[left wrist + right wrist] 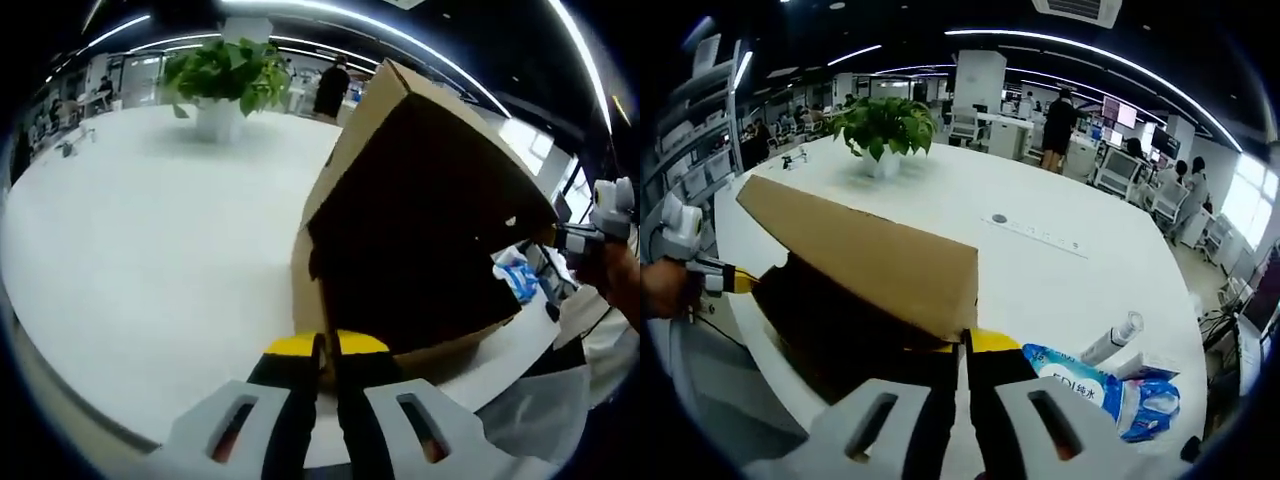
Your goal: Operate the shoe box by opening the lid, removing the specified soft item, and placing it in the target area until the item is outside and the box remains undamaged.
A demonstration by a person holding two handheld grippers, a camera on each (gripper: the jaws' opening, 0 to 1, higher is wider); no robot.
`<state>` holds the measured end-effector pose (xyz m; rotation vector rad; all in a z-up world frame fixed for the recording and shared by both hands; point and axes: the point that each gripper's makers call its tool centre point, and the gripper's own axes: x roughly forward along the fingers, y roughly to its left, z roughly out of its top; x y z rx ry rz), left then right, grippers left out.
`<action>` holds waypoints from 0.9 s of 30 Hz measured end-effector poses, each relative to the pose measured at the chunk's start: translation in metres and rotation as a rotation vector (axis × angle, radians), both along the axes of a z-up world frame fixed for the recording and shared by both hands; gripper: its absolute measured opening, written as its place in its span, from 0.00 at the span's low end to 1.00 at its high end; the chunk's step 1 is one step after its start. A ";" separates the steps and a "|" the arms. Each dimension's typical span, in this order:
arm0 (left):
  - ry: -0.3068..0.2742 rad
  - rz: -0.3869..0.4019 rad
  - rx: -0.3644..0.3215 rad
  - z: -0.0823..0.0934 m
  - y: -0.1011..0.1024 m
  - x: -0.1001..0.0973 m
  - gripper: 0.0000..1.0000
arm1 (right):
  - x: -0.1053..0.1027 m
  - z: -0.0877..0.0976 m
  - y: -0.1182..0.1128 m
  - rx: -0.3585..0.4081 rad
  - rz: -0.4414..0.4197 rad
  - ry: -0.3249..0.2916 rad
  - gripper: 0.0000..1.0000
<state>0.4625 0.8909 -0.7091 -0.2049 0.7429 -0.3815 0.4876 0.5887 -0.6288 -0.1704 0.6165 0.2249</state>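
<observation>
Raised lid [870,255] hides the shoe box's [420,260] contents.

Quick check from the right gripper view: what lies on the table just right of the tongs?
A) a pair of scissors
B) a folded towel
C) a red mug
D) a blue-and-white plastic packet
D: a blue-and-white plastic packet lies on the white table beside the right tongs, which are pinched on the cardboard lid.

Shoe box [865,265] on the table [1060,270] at its near edge, potted plant [883,128] behind at eleven o'clock, packet [1095,385] and tube [1112,340] beside it at three o'clock.
</observation>
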 end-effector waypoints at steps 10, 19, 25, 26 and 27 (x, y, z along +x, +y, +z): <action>-0.139 -0.032 -0.049 0.069 -0.005 0.005 0.04 | -0.007 -0.006 0.001 0.001 -0.001 0.007 0.02; -0.195 -0.053 -0.039 0.095 -0.016 0.012 0.05 | -0.019 -0.015 0.003 0.017 0.007 0.019 0.03; -0.189 -0.053 -0.023 0.092 -0.011 0.011 0.04 | -0.026 -0.019 0.005 0.027 0.014 0.026 0.04; -0.188 -0.054 -0.021 0.092 -0.011 0.011 0.04 | -0.027 -0.020 0.005 0.028 0.014 0.027 0.05; -0.188 -0.058 -0.018 0.092 -0.011 0.010 0.04 | -0.028 -0.020 0.006 0.028 0.018 0.027 0.05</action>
